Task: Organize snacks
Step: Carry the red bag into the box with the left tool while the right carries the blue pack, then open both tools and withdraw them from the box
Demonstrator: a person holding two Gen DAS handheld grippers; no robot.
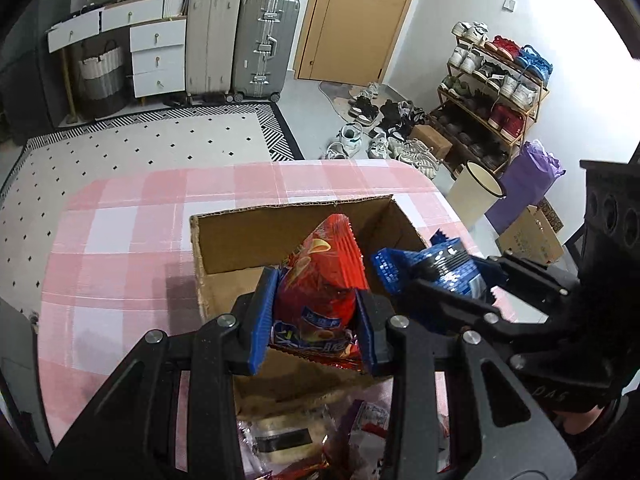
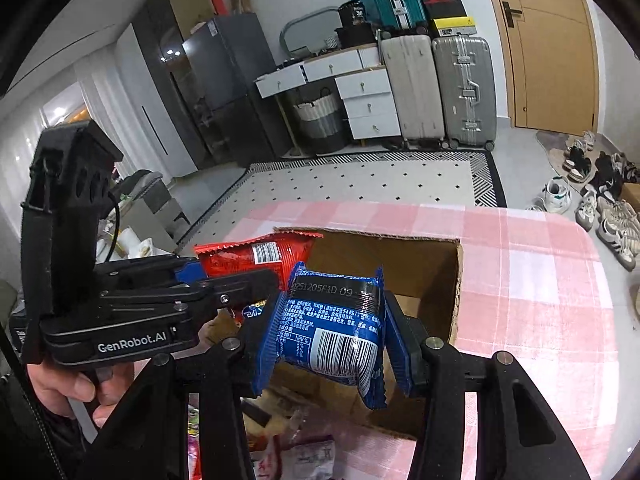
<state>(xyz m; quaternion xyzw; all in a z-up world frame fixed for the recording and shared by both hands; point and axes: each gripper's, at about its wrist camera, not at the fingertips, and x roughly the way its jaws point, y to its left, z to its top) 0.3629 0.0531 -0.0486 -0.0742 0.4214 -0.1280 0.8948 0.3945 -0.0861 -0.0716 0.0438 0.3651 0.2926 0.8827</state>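
Between the left claw's point(image 1: 314, 316) blue pads sits a red chip bag point(image 1: 320, 280), pinched at its lower half and hanging over the open cardboard box point(image 1: 248, 240) on the pink-checked desk point(image 1: 120, 220). Just right of it, the right claw point(image 2: 330, 336) pinches a blue cookie pack point(image 2: 334, 328) above the same box. Both packets are slick, and the claws are crowded; one could bump the other or catch the near box wall, sending a packet onto the loose snacks point(image 2: 312, 456) below.

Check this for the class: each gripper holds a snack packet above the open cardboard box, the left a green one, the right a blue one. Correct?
Not quite. The left gripper holds a red packet, not a green one, as the left wrist view shows. The right gripper does hold a blue packet above the cardboard box.
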